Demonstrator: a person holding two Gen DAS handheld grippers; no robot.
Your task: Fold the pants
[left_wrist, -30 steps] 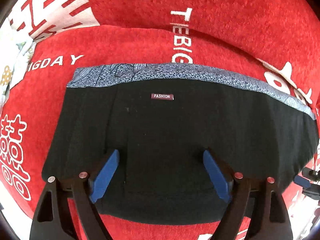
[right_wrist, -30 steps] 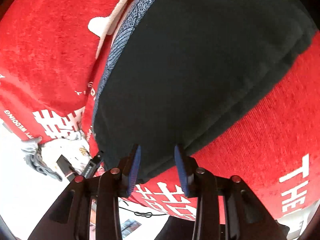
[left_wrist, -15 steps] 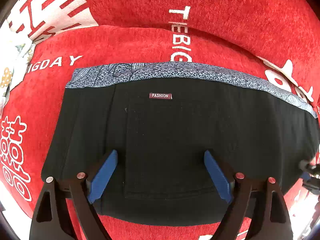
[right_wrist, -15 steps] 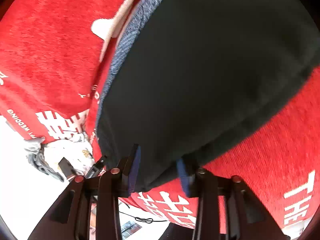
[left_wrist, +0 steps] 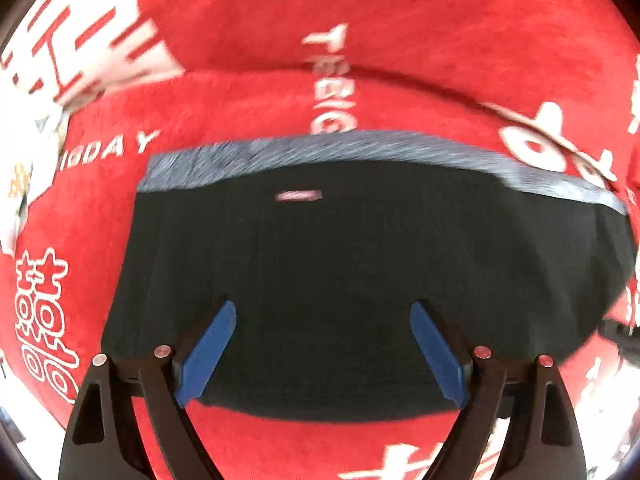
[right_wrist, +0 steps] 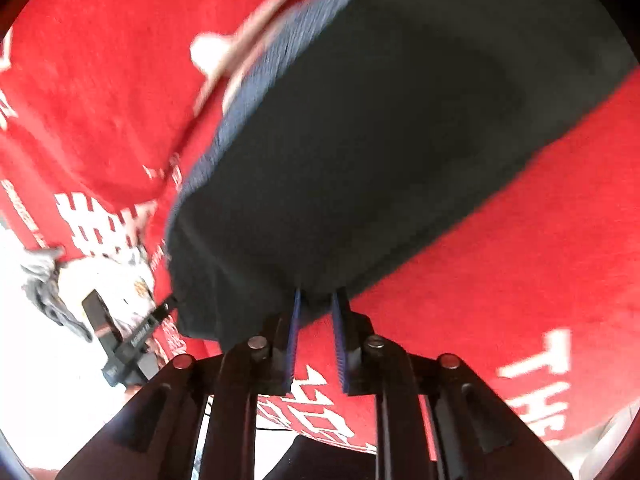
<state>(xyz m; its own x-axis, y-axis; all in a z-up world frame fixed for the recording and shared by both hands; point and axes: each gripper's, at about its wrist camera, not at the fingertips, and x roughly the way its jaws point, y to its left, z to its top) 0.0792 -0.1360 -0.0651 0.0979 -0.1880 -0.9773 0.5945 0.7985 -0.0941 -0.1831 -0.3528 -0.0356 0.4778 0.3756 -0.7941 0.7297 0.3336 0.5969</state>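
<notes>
Lying on the red blanket [left_wrist: 248, 128], the folded black pants [left_wrist: 360, 272] look soft, light and limp; their edges suit gripping. Left claw [left_wrist: 323, 342] hovers wide open, holding nothing; right claw [right_wrist: 317, 305] pinches the hem corner.

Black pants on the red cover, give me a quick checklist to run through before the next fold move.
1. Right gripper shut on the near edge of the black pants: ok.
2. Left gripper open, over the pants and holding nothing: ok.
3. Patterned waistband lying straight along the far edge: ok, though blurred.
4. Number of layers pinched by the right gripper: cannot tell, the edge hides them.
5. Pants lying smooth on the red cover, no big wrinkles: ok in the left wrist view.
6. Black clamp-like object beside the pants corner, out of the fold path: cannot tell.
</notes>
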